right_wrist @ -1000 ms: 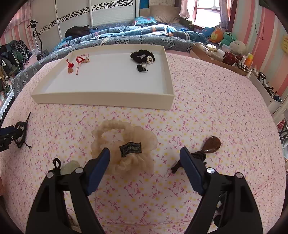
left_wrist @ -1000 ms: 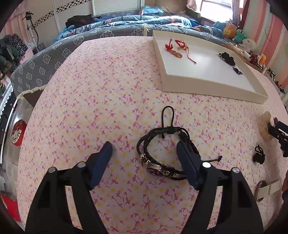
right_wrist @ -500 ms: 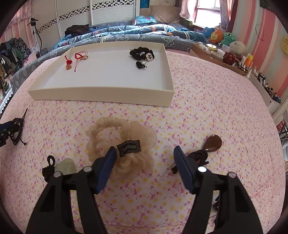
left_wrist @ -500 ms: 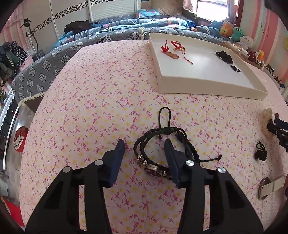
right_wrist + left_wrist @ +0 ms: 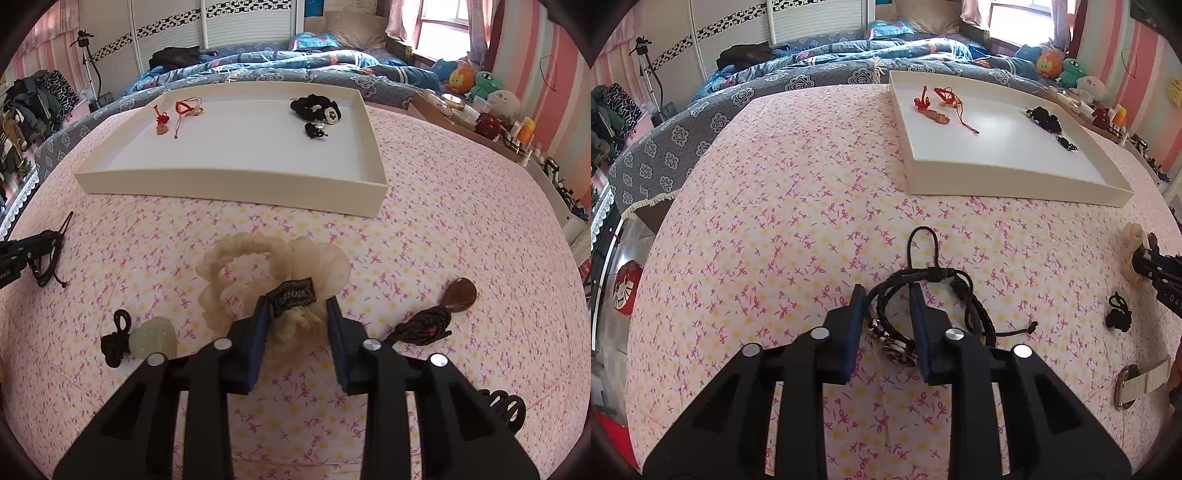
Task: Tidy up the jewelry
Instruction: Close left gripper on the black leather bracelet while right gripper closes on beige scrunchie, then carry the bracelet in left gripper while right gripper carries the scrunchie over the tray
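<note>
Here, left gripper (image 5: 886,291) clamped on the near side of the black braided bracelet (image 5: 934,295), which lies on the pink floral bedspread (image 5: 783,206) short of the white tray (image 5: 1008,184). Right gripper (image 5: 297,306) pinched on the cream scrunchie (image 5: 273,273), also on the bedspread, in front of the tray. Tray holds red cord charms (image 5: 173,116) at its left end, black scrunchie (image 5: 316,108) at its right. Pale green pendant (image 5: 153,338) left of the right gripper, brown pendant (image 5: 460,293) to its right.
</note>
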A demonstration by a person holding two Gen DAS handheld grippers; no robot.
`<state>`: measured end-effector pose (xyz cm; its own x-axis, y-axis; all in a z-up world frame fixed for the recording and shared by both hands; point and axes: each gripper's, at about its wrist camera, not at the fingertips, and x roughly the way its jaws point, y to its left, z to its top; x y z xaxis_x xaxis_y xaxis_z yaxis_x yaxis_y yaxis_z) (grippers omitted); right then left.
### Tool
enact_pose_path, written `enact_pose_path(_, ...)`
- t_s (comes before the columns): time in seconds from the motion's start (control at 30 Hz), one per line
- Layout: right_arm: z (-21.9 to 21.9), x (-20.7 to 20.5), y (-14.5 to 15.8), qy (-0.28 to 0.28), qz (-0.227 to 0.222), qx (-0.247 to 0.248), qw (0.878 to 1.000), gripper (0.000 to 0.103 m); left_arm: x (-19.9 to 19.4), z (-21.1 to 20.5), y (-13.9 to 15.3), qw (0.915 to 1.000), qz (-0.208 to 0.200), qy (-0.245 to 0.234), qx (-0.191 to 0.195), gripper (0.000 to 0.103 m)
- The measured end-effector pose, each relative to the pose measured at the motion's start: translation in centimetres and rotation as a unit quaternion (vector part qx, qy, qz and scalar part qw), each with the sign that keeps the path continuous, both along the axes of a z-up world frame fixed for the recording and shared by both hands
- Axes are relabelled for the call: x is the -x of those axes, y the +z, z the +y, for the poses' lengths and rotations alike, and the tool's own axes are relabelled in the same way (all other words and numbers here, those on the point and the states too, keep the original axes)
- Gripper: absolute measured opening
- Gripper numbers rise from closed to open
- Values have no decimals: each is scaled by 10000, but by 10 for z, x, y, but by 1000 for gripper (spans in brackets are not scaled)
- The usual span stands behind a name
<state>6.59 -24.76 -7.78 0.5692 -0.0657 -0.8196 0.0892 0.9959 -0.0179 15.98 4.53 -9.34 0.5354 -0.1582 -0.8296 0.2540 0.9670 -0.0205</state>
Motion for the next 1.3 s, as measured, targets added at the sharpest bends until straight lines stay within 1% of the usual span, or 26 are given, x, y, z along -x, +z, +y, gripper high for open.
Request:
enact_pose_path(0.2,-1,-1,1,70,23,-126,9999,23,-1,1,1,10000,22,13,29,15)
enact_pose_path(0.27,-1,-1,2,81,30,-154,9998,22,-1,-1,2,10000,3,16,-23,14)
enact_pose_path(0.4,-4,-1,6,69,-4,-141,9999,21,0,-3,5,10000,-16,18,-28,12)
enact_pose_path(0.8,-9,0,10,35,-30,-210,9998,21,4,-10,18,9999,-84,9,-63,11)
enact_pose_path(1.03,-13,-3,28,60,-206,-123,9997,21,-8,-22,38,9998,-144,-5,152,11)
enact_pose_path(1.2,-15,-11,40,105,-320,-108,9994,20,-21,-37,58,9990,-320,-103,282,11)
enact_pose_path(1.3,-19,-19,52,147,-411,-121,9990,20,-31,-44,70,9986,-356,-143,351,11)
